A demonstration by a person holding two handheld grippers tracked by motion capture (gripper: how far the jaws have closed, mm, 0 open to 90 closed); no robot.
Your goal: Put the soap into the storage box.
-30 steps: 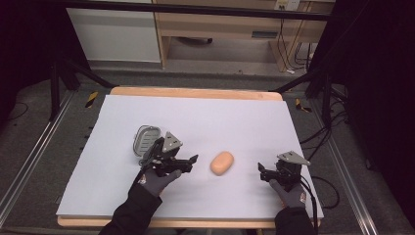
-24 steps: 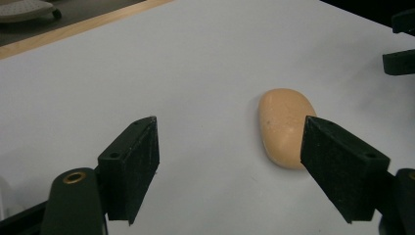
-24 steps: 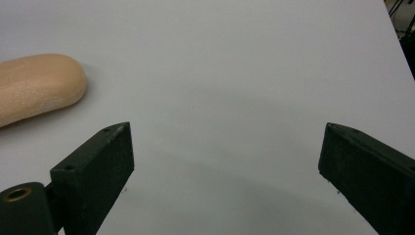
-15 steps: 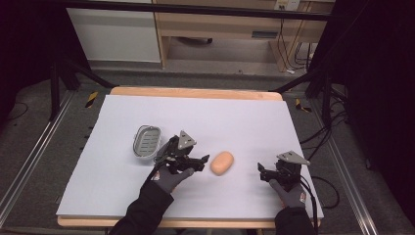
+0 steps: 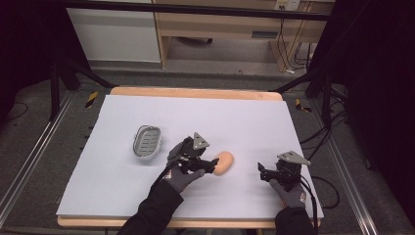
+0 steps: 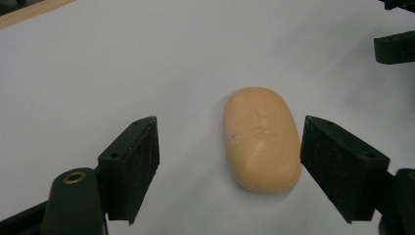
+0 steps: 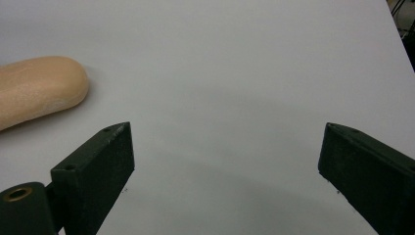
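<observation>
**Soap between spread jaws, grip not yet made**

While the left gripper (image 6: 229, 161) stands with its jaws spread around the peach-coloured soap bar (image 6: 262, 138), nothing is clamped yet: in the left gripper view one jaw sits right at the bar's side and the other stands well off, so the bar is off-centre in the gap. If the jaws close from here, the near jaw would likely meet the bar first and shove it sideways across the white table cover (image 5: 254, 122), or turn it so the pads catch a rounded end. The bar looks smooth and curved, so a shallow pinch could let it squirt out.

In the high view the soap bar lies near the middle of the desk, somewhat toward the front edge. The grey soap dish (image 5: 147, 141) sits apart toward the left edge; a pushed bar would end up farther from it.

The right gripper (image 7: 225, 171) rests near the front right corner with its jaws wide apart on nothing, clear of the bar.

Whether the near jaw actually touches the soap is hard to settle; it may be a hair short. The bar's underside is hidden, and the right gripper view cuts off its far end.
</observation>
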